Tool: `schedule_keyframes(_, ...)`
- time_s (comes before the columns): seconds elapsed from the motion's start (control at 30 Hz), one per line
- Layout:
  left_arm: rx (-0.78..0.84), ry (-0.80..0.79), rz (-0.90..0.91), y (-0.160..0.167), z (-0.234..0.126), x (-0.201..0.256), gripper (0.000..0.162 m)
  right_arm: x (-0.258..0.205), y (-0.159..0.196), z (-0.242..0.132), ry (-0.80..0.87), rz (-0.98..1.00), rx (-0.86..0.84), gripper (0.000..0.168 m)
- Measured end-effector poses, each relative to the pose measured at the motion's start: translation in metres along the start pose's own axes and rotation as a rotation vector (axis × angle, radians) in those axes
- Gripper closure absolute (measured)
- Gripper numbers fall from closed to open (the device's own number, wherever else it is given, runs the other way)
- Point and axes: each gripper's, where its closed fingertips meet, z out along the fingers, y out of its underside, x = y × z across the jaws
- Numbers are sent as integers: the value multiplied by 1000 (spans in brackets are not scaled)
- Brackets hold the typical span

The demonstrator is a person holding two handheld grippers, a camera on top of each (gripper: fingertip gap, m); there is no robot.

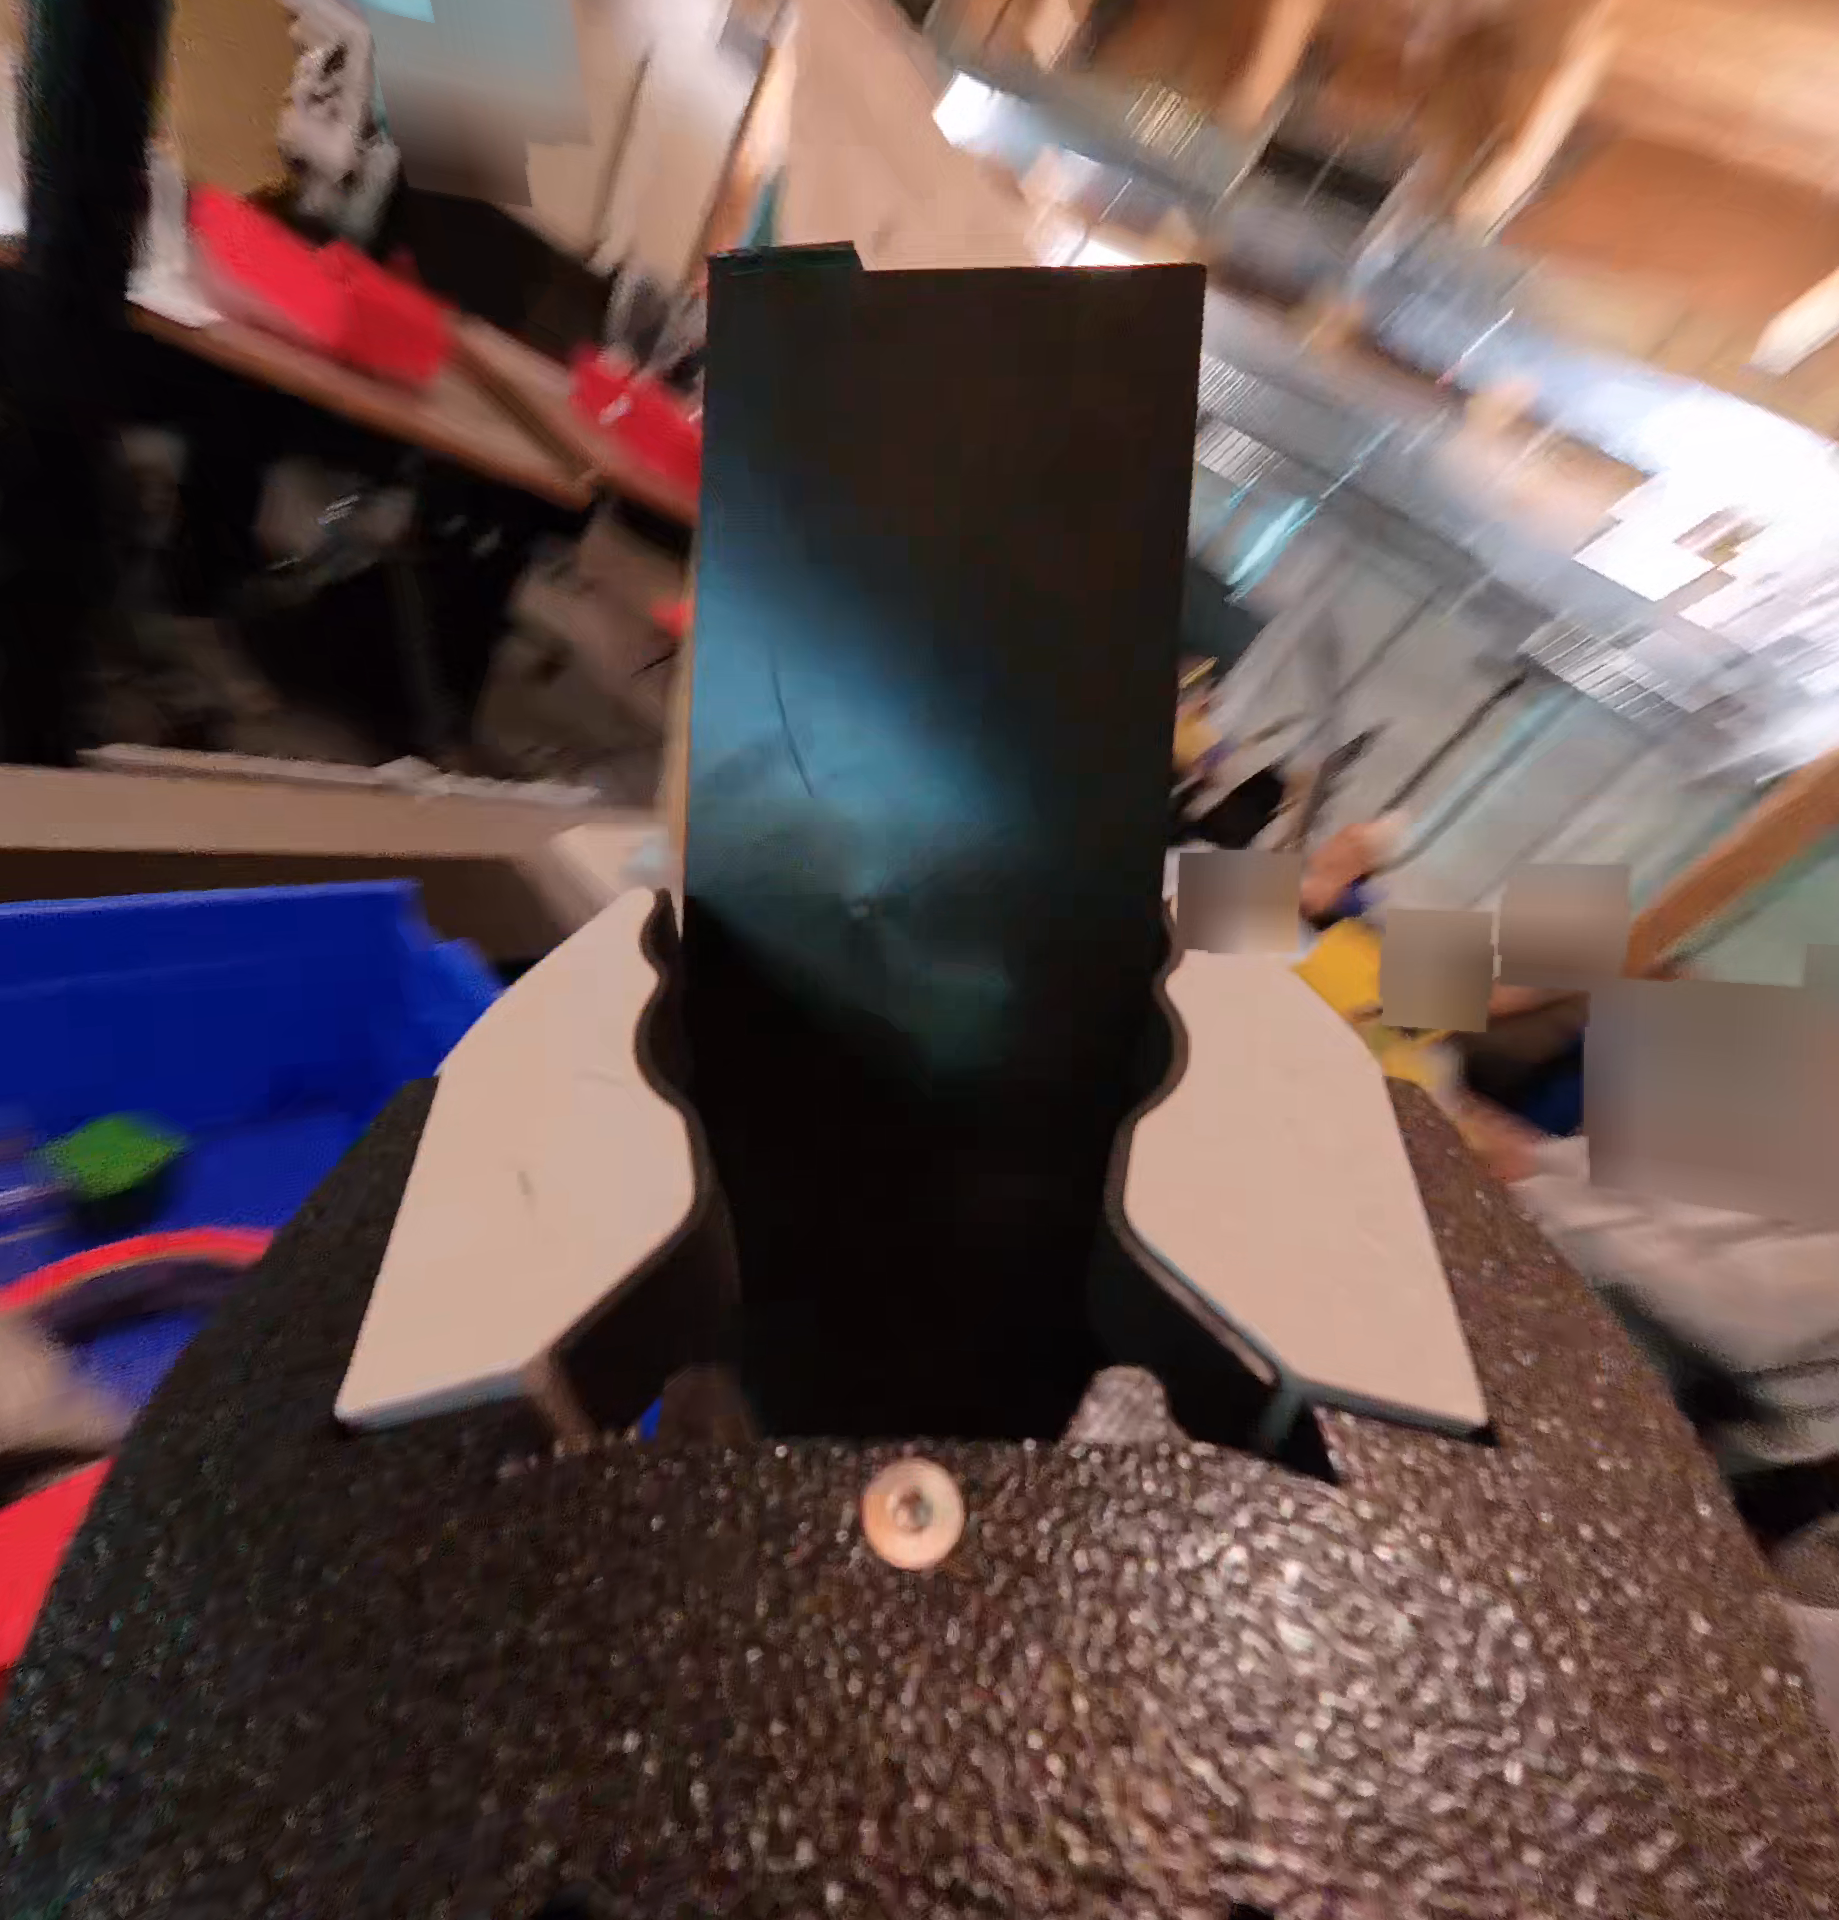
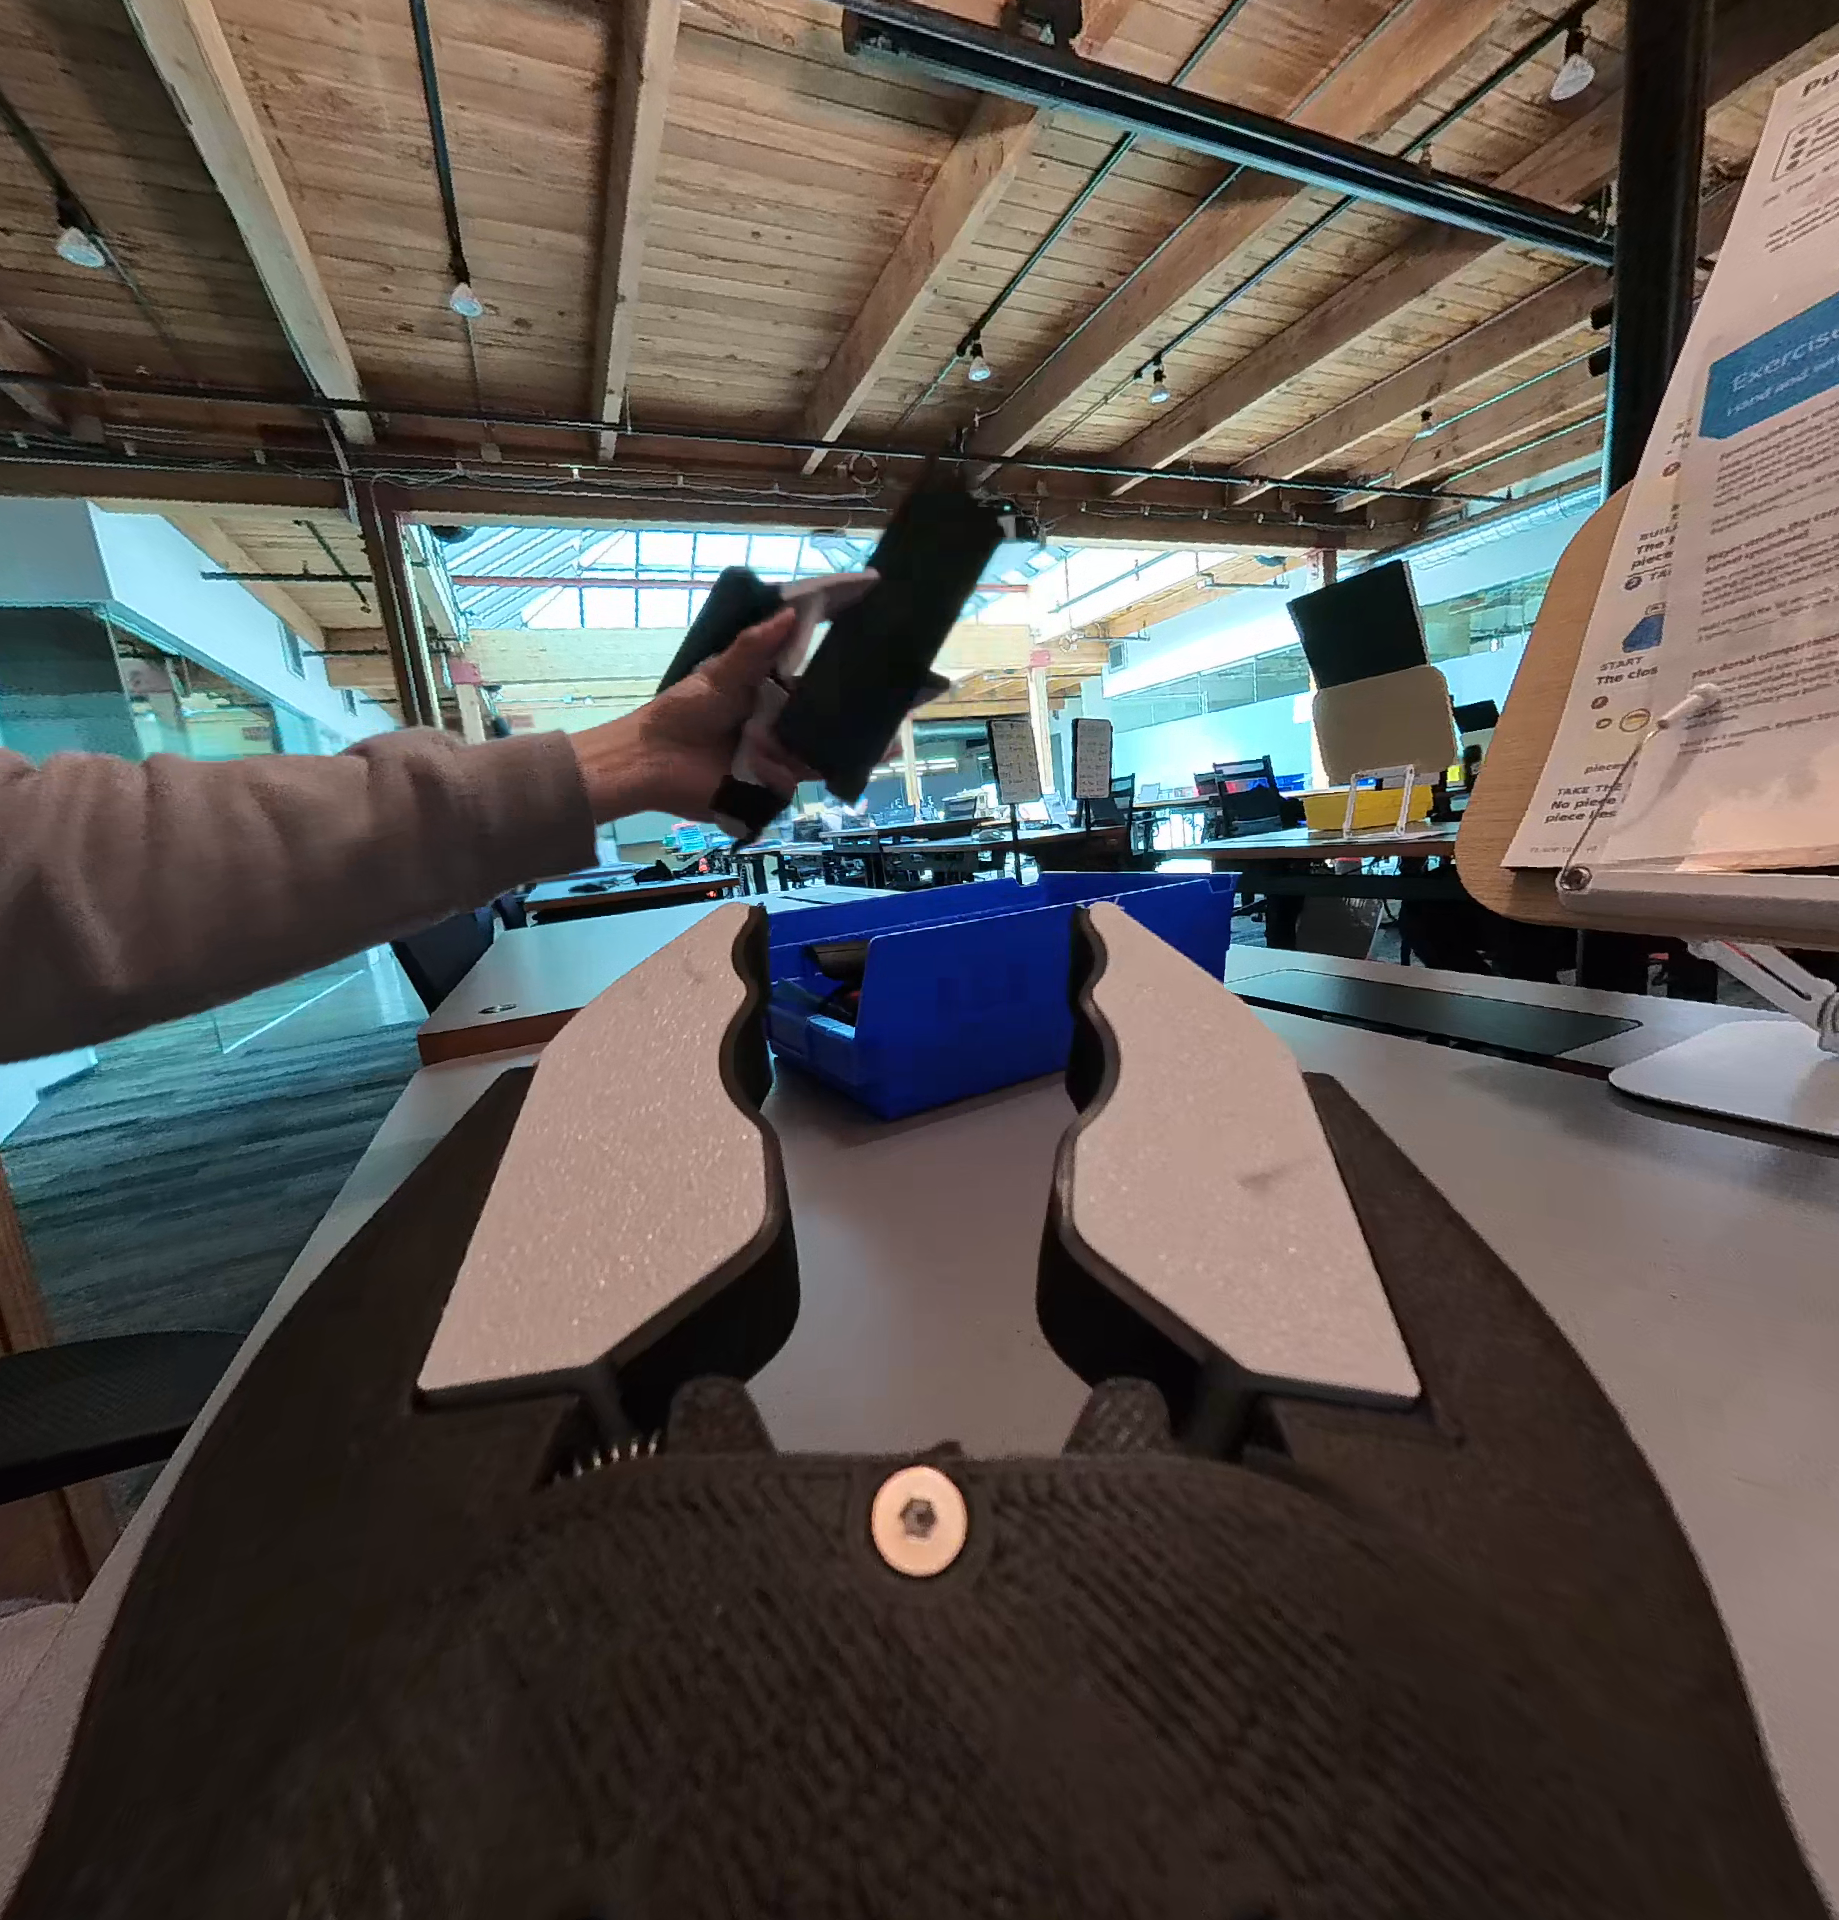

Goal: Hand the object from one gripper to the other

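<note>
I see the black box [image 1: 925, 727] pinched upright in my left gripper [image 1: 910, 997], raised in the air above the blue bin [image 2: 998, 987], tilted as seen from the right wrist view. Both fingers [image 1: 541, 1164] press its lower sides; most of its length stands free above them. My right gripper [image 2: 920, 997] is spread and empty, low over the grey table [image 2: 1517, 1247], well apart from the box. Risks: the left view is blurred, so a fast swing could twist the tall box in the pinch; releasing before the right one closes drops it.
</note>
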Motion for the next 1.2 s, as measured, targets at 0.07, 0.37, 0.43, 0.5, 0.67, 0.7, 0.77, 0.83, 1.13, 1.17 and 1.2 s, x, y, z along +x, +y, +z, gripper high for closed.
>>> schedule_keyframes(0.07, 84, 162, -72, 6, -5, 31, 77, 2, 0, 0, 12, 9, -3, 113)
schedule_keyframes(0.37, 122, 168, 352, 131, 29, 112, 78, -27, -27, 29, -8, 195, -97, 98)
schedule_keyframes(0.43, 96, 27, 563, 161, 44, 113, 77, -39, -22, 36, 18, 140, -174, 93)
schedule_keyframes(0.5, 105, -29, 717, 181, 56, 126, 75, -41, -17, 38, 67, 92, -208, 94)
schedule_keyframes(0.67, 99, -128, 1012, 212, 68, 151, 77, -39, -15, 37, 103, 65, -217, 99)
schedule_keyframes(0.7, 94, -129, 1063, 217, 68, 156, 77, -40, -16, 37, 103, 57, -214, 99)
schedule_keyframes(0.77, 90, -141, 1136, 227, 67, 162, 77, -46, -22, 38, 86, 37, -180, 104)
schedule_keyframes(0.83, 92, -130, 1168, 236, 64, 168, 77, -52, -29, 38, 68, 1, -150, 140)
schedule_keyframes(1.13, -228, 312, 800, 277, 41, 204, 81, -74, -43, 5, -66, -228, -288, 166)
schedule_keyframes(1.17, -304, 367, 716, 280, 33, 208, 73, -89, -49, -3, -143, -218, -268, 166)
schedule_keyframes(1.2, -367, 419, 666, 283, 25, 210, 69, -96, -56, -9, -158, -214, -235, 166)
